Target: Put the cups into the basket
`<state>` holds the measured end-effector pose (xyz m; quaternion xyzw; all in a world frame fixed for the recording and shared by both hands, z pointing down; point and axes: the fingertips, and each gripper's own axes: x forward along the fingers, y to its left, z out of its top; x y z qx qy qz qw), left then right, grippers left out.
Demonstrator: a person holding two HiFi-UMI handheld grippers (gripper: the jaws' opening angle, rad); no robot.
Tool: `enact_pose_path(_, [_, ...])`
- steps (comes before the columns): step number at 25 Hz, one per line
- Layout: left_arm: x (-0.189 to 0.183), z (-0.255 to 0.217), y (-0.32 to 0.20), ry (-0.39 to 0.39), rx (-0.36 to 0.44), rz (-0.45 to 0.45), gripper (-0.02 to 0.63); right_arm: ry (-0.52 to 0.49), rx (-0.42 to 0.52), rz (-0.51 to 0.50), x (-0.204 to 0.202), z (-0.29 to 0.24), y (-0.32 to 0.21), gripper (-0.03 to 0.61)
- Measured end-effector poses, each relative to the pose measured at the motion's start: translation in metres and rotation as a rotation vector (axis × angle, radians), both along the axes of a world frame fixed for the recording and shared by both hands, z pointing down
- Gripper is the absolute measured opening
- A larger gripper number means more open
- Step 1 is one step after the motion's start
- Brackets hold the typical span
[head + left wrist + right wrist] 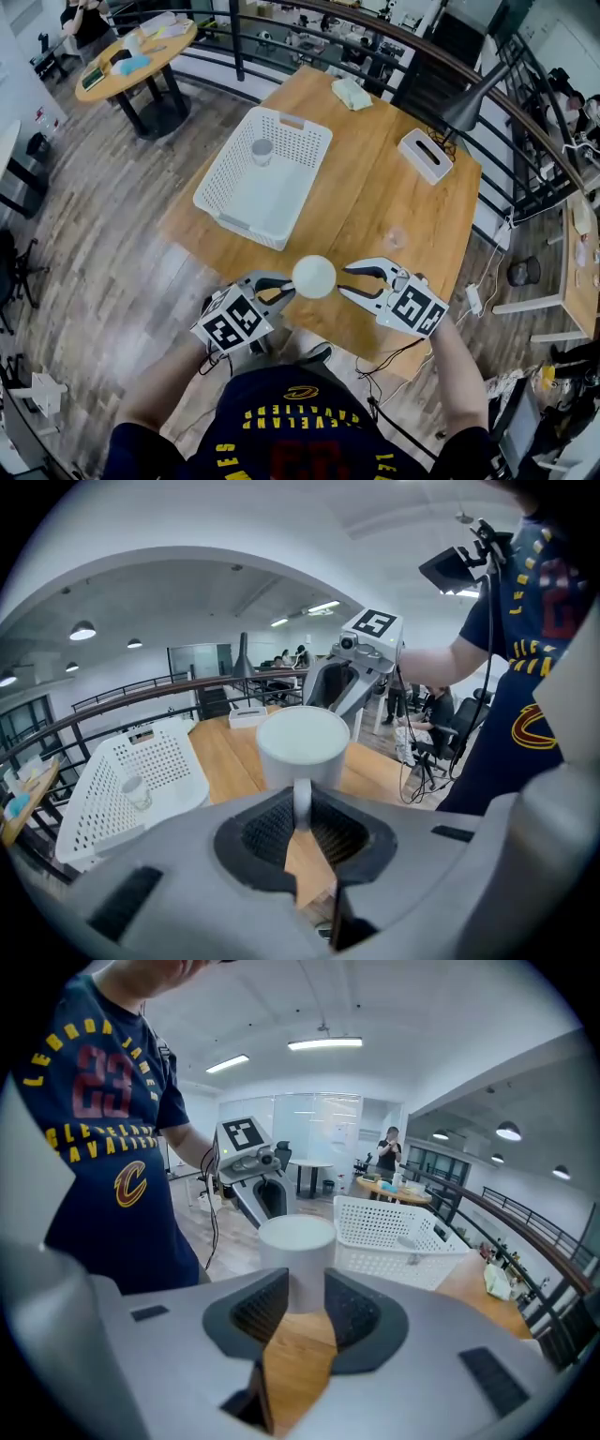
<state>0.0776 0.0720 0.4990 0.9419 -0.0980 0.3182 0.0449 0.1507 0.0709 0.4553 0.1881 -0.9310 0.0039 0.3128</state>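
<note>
Cup rides clear of the table, well short of the basket, your left hand-held gripper clamped on its handle, presumably for carrying; right hand-held gripper waits beside it, jaws apart.

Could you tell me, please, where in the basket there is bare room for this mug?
The basket floor is bare from its near wall up to the small clear cup at the far end. Only that far left corner is taken.
</note>
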Motion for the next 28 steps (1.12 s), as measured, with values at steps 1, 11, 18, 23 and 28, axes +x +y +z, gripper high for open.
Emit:
enact_pose_path(1, [-0.008, -0.002, -0.004, 0.002, 0.001, -0.004, 0.052, 0.001, 0.005, 0.007, -0.006, -0.001, -0.004, 0.126])
enact_pose_path(11, [-0.08, -0.024, -0.053, 0.024, 0.025, 0.001, 0.051, -0.049, 0.019, 0.163, -0.05, -0.006, -0.033, 0.126])
enact_pose_path(18, [-0.109, -0.042, -0.09, 0.036, 0.085, 0.046, 0.051, -0.114, -0.033, 0.324, -0.066, 0.018, -0.031, 0.126])
enact_pose_path(23, [-0.109, -0.059, -0.119, 0.046, 0.114, 0.054, 0.051, -0.136, -0.091, 0.358, -0.074, 0.031, -0.022, 0.126])
enact_pose_path(28, [-0.101, -0.074, -0.152, 0.051, 0.145, 0.024, 0.052, -0.17, -0.132, 0.382, -0.067, 0.052, -0.031, 0.126])
